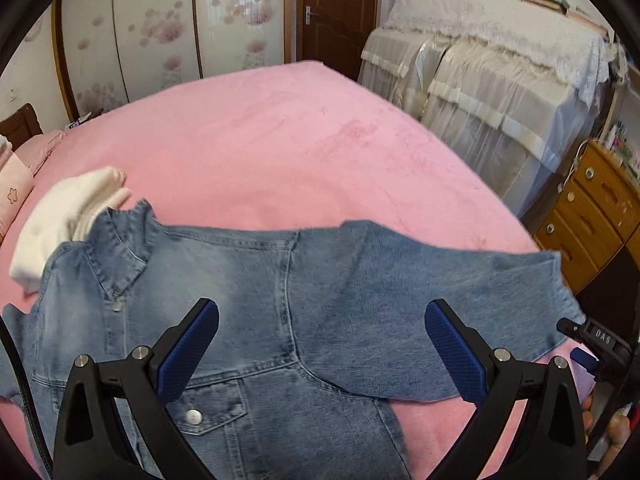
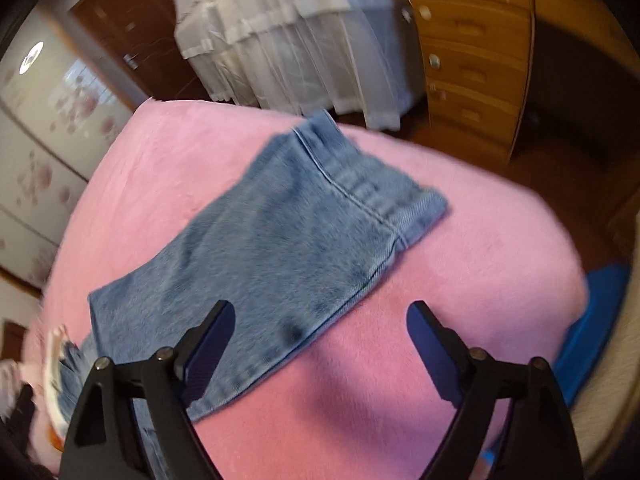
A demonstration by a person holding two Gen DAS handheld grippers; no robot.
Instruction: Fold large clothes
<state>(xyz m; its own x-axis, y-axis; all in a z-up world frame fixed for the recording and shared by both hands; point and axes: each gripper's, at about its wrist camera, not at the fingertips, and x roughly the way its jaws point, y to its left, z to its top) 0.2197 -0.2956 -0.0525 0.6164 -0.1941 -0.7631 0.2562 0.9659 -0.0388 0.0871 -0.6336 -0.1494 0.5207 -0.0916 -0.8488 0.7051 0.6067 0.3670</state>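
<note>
A bedroom, with a bed under a pink plush blanket (image 1: 280, 140) filling most of the left wrist view.

At 10 o'clock in that view, sliding wardrobe doors (image 1: 160, 28) printed with pale pink flowers. At 9 o'clock, at the frame edge, a pink pillow (image 1: 12, 196) with a small flower mark. Just right of it, a folded white garment (image 1: 60, 220) on the blanket, touching the collar of a denim jacket (image 1: 248, 280).

The jacket spread flat across the lower half, from 8 o'clock to 4 o'clock: collar and button placket at the left, a chest pocket with a metal snap (image 1: 194, 416) near 6 o'clock, one sleeve stretched out to the right toward the bed edge.

At 12 o'clock, a dark brown door (image 1: 340, 12). At 2 o'clock, furniture draped in a white lace cover (image 1: 500, 52). At 3 o'clock, a wooden drawer unit (image 1: 592, 216).

Left gripper (image 1: 322, 344) above the jacket body, released, blue pads wide apart, nothing between them, not touching the cloth as far as visible. Part of the right gripper's body at 4 o'clock, at the frame edge.

In the right wrist view, blurred: the same sleeve from 8 o'clock to 1 o'clock, its cuff (image 2: 384, 196) toward the drawers. Right gripper (image 2: 320, 332) released too, gripping nothing; left finger over the sleeve's lower edge, right finger over bare blanket. A blue object (image 2: 592, 320) beside the bed at 4 o'clock, too blurred to name.
</note>
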